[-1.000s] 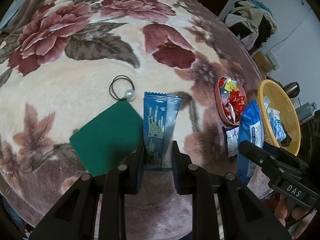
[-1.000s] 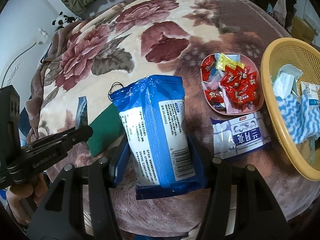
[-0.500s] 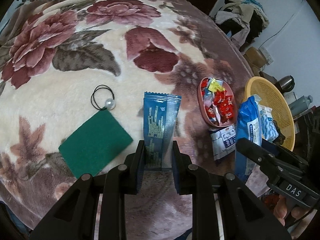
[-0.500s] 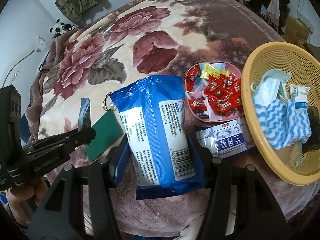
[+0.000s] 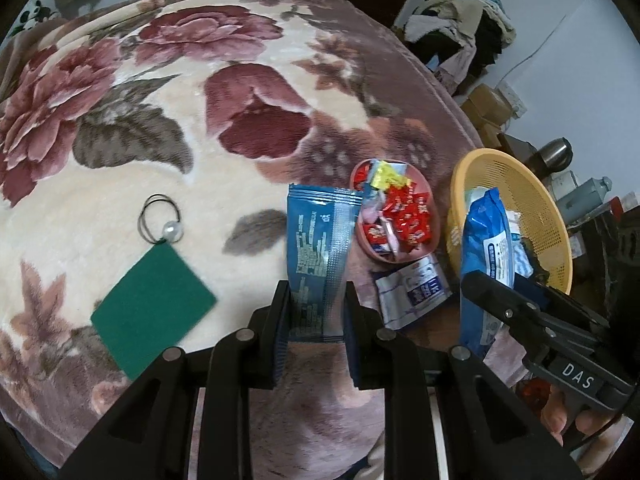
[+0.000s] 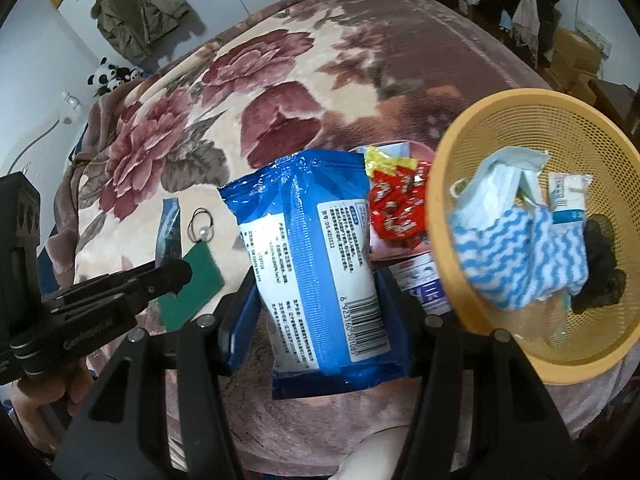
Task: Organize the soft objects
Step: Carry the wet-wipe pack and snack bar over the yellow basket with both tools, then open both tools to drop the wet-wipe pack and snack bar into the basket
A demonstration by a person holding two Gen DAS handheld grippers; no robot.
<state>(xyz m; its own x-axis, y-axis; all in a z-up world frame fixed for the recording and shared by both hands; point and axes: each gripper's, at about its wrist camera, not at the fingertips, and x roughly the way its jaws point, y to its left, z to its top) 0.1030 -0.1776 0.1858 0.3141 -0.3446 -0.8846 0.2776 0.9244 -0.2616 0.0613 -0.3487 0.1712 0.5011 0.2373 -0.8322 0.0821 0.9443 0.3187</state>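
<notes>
My left gripper (image 5: 316, 320) is shut on a narrow dark blue sachet (image 5: 318, 252), held above the flowered blanket. My right gripper (image 6: 316, 312) is shut on a large blue wet-wipes pack (image 6: 316, 256), held just left of the yellow basket (image 6: 472, 136); the pack also shows in the left wrist view (image 5: 486, 264). The basket holds a face mask (image 6: 496, 188), a blue-and-white striped cloth (image 6: 516, 260), a small white packet (image 6: 568, 200) and something dark. A green felt square (image 5: 154, 312) and a black hair tie with a pearl (image 5: 164, 220) lie on the blanket.
A pink dish of wrapped candies (image 5: 394, 216) sits between the sachet and the basket (image 5: 516, 184). A white tissue packet (image 5: 412, 288) lies in front of the dish. The table edge drops off to the right; boxes, clothes and a flask stand beyond.
Both grippers have moved right with their loads. The wipes pack now sits beside the basket rim, and the sachet is close to the candy dish.
</notes>
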